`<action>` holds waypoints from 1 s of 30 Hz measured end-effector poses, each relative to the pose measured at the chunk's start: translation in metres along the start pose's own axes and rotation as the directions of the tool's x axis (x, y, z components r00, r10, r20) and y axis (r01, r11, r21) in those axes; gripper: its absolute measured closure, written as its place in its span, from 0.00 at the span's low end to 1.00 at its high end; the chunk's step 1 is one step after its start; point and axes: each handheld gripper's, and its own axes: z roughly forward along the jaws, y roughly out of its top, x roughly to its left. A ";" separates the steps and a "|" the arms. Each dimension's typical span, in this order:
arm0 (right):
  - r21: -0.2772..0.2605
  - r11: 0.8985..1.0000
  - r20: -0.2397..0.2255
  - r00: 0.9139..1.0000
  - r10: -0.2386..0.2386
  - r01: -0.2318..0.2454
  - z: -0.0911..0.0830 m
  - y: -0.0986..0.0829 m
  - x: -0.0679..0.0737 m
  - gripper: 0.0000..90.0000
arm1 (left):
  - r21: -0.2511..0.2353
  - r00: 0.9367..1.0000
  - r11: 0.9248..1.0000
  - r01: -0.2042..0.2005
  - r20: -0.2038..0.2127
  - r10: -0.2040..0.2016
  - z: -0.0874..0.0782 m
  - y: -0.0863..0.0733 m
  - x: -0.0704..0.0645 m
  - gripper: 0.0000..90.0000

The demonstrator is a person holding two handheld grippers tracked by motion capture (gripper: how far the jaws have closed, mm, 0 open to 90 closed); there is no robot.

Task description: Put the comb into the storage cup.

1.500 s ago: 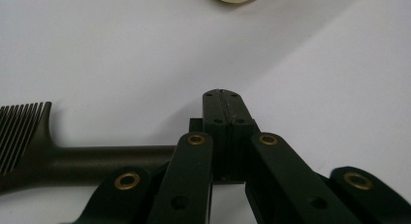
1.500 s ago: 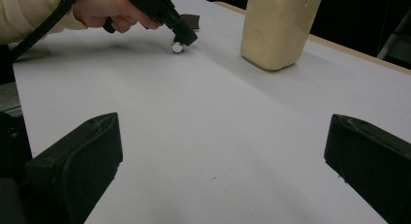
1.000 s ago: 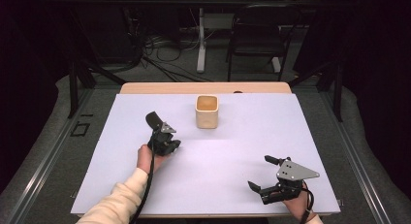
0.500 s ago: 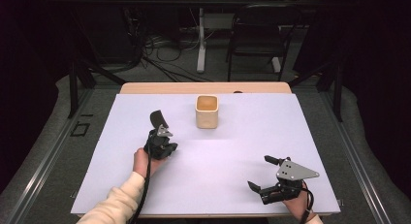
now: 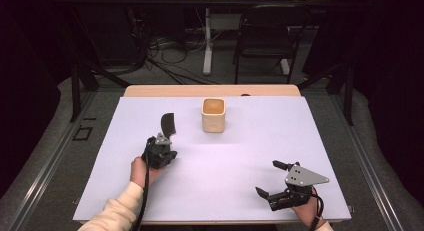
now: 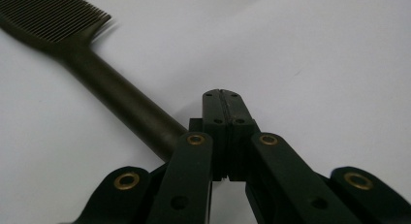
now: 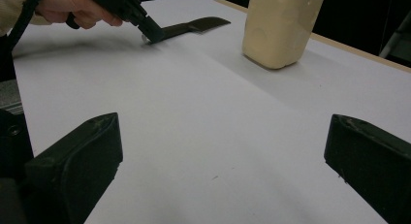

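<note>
A black comb (image 5: 168,125) lies on the white table (image 5: 240,156), left of a beige cup (image 5: 213,115). My left gripper (image 5: 163,139) is at the comb's handle end. In the left gripper view its jaws (image 6: 223,95) are pressed together with nothing between the tips. The comb's handle (image 6: 116,93) runs beside and under the left jaw, teeth pointing away. My right gripper (image 5: 270,179) rests near the front right edge, open with nothing in it. From the right gripper view (image 7: 223,136) the cup (image 7: 281,27), the comb (image 7: 194,26) and the left gripper (image 7: 149,34) lie ahead.
The table's wooden back edge (image 5: 210,90) lies just behind the cup. A black chair (image 5: 267,36) and cables stand on the floor beyond. Open white surface stretches between the two grippers.
The left gripper has shifted slightly left and towards the person, and the comb has swung with it, its toothed end now pointing more to the right. The right gripper has stayed put.
</note>
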 end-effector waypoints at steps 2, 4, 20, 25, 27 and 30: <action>0.000 1.000 0.001 1.000 0.000 0.000 0.000 0.000 0.000 0.00 | 0.000 1.000 1.000 0.002 -0.008 -0.002 -0.003 -0.002 0.003 0.99; 0.003 1.000 0.001 1.000 0.001 -0.001 0.000 0.000 0.000 0.00 | 0.000 1.000 1.000 0.004 -0.017 -0.004 -0.005 -0.004 0.005 0.99; 0.003 1.000 0.001 1.000 -0.001 0.001 0.000 0.000 0.000 0.00 | -0.015 0.998 1.000 0.026 -0.052 -0.027 -0.019 -0.015 0.017 1.00; 0.004 1.000 0.000 1.000 0.000 0.000 0.000 0.000 0.000 0.00 | -0.014 0.997 0.999 0.043 -0.059 -0.044 -0.024 -0.019 0.023 1.00; 0.004 1.000 -0.001 1.000 0.000 0.000 0.000 0.000 0.000 0.00 | -0.015 0.997 0.999 0.044 -0.070 -0.045 -0.025 -0.020 0.025 1.00; 0.003 1.000 0.000 1.000 0.001 -0.001 0.000 0.000 0.000 0.00 | -0.017 0.995 0.999 0.050 -0.080 -0.051 -0.027 -0.022 0.029 1.00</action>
